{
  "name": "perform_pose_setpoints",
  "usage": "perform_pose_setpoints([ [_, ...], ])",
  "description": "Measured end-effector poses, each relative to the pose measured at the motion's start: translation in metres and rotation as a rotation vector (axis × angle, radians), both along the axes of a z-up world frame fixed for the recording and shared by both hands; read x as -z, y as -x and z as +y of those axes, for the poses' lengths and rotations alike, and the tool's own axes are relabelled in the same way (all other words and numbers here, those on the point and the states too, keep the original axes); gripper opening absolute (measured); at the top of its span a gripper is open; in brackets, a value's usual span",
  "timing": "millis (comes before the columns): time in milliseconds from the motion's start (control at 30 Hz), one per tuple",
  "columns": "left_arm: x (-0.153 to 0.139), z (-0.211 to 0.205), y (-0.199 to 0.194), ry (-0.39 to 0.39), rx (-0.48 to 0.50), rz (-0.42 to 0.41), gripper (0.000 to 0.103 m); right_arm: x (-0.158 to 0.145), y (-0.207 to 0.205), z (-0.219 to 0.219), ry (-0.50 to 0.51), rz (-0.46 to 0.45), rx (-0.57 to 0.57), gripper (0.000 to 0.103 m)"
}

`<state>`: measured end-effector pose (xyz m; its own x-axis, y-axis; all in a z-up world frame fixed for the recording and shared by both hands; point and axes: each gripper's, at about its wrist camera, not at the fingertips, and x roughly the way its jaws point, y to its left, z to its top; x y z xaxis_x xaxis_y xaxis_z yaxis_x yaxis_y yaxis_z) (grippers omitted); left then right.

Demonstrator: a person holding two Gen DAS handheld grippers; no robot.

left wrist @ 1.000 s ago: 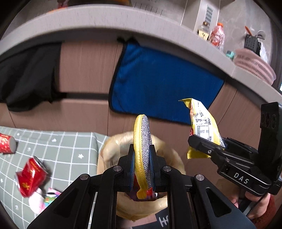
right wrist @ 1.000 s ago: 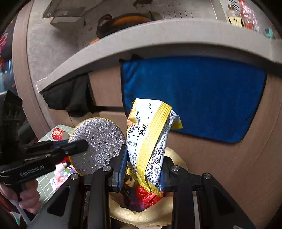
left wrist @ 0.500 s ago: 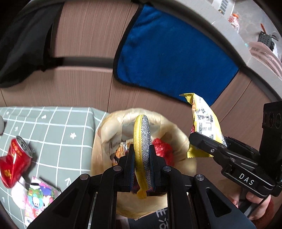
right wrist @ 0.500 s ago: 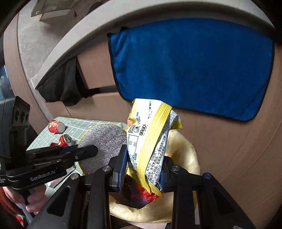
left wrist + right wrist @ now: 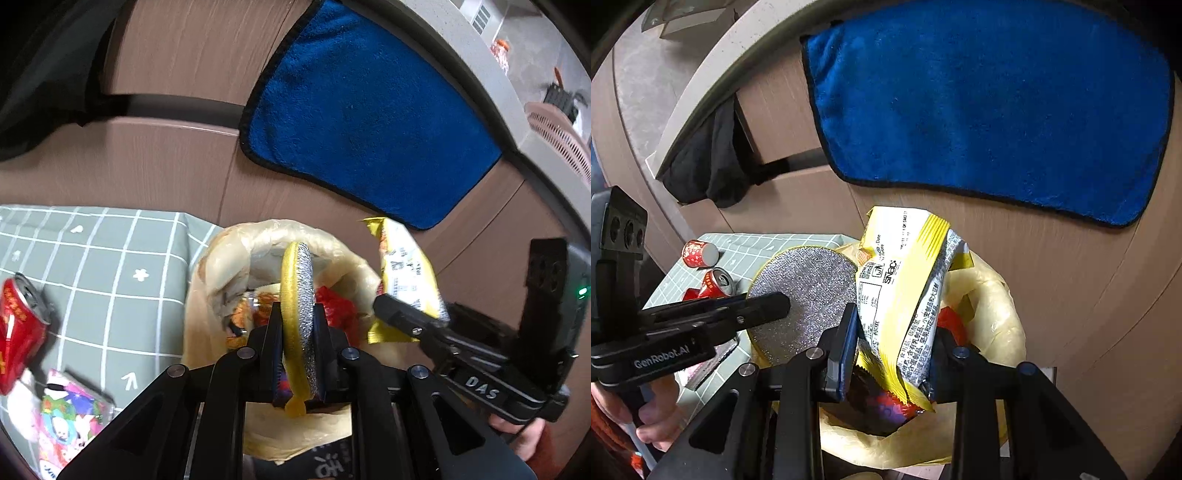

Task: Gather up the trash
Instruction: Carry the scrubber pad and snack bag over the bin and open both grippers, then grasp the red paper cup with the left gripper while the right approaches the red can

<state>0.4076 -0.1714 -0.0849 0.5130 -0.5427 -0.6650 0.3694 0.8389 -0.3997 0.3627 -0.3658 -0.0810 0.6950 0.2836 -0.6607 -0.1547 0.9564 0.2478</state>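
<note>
We held the round scrub pad [image 5: 298, 295] in the left gripper [image 5: 297, 363] and the yellow snack wrapper [image 5: 905, 295] in the right gripper [image 5: 892, 363], both over the trash bag [image 5: 997, 306]; both jaws had just begun to open; we needed to let go right above the hole.

We find a home kitchen. A grey counter [image 5: 491, 85] curves across the upper right of the left wrist view, above wood-grain cabinet fronts [image 5: 177, 66]. A blue towel [image 5: 362, 122] hangs there; bottles [image 5: 500, 51] and a pink basket [image 5: 554, 129] sit on top.
</note>
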Motion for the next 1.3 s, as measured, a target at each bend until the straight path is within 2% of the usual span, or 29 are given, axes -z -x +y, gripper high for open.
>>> perform_pose_setpoints([
  [33,0.0,0.001,-0.001,0.018,0.009,0.006,0.023,0.001,0.0,-0.001,-0.008,-0.002,0.0,0.032],
  [100,-0.003,0.009,-0.001,0.059,0.0,0.006,0.041,0.003,-0.002,-0.003,-0.027,0.002,0.001,0.041],
  [133,-0.006,0.015,0.0,0.083,-0.016,0.0,0.042,0.005,-0.003,-0.005,-0.04,0.011,0.007,0.055],
  [167,-0.008,0.019,0.001,0.096,-0.03,-0.006,0.043,0.006,-0.003,-0.006,-0.052,0.019,0.015,0.062],
  [233,-0.018,0.033,0.006,0.104,-0.073,-0.031,0.044,0.008,-0.003,-0.01,-0.079,0.035,0.038,0.062],
  [333,-0.035,0.054,0.021,0.075,-0.136,-0.098,0.044,0.004,0.0,-0.013,-0.112,0.036,0.064,0.062],
  [500,-0.07,0.097,0.054,0.032,-0.263,-0.219,0.044,-0.013,0.006,-0.003,-0.093,0.006,0.069,0.062],
  [667,-0.1,0.152,0.085,0.056,-0.379,-0.279,0.044,-0.043,0.018,0.019,-0.073,-0.058,0.05,0.062],
  [900,-0.136,0.223,0.134,0.088,-0.47,-0.37,0.044,-0.097,0.041,0.073,-0.022,-0.171,-0.041,0.062],
  [1100,-0.14,0.284,0.156,0.078,-0.577,-0.403,0.044,-0.138,0.056,0.126,0.01,-0.282,-0.127,0.062],
  [1300,-0.111,0.342,0.141,0.054,-0.72,-0.338,0.046,-0.136,0.048,0.176,0.043,-0.285,-0.215,0.062],
])
